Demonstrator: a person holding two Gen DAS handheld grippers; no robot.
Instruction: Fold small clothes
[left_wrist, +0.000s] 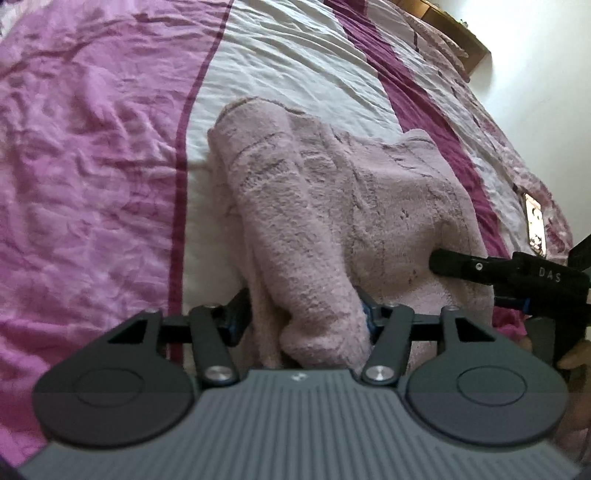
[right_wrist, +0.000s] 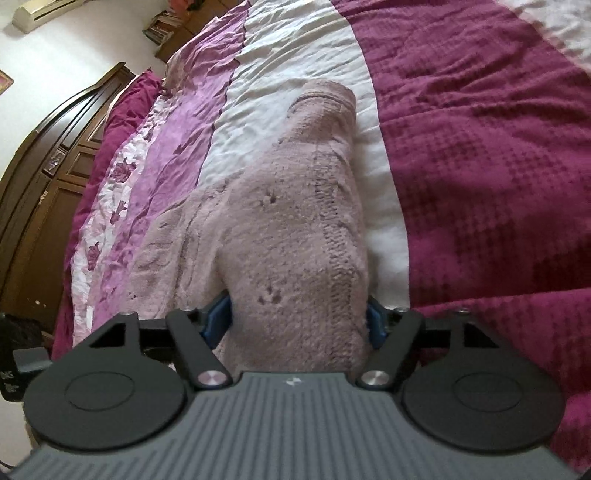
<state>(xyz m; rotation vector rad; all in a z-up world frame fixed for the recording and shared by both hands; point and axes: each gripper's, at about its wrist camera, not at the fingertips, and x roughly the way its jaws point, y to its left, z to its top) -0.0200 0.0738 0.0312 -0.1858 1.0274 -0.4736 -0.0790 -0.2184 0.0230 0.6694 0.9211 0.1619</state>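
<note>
Left wrist view: my left tool (left_wrist: 301, 314) straddled the near end of a pink knitted garment (left_wrist: 332, 206) lying on the bed (left_wrist: 92, 166), jaws apart, pads not clearly pressing. My right tool (left_wrist: 443, 262) reached in from the right.

Right wrist view: my right tool (right_wrist: 299, 319) stood released around the knit (right_wrist: 280, 229). I judged both should withdraw gently so the fold held. A wooden headboard (right_wrist: 55, 155) stood well clear.

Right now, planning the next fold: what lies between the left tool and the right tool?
Only pink sweater fabric, seen in the left wrist view, spanning left tool to right tool.
</note>
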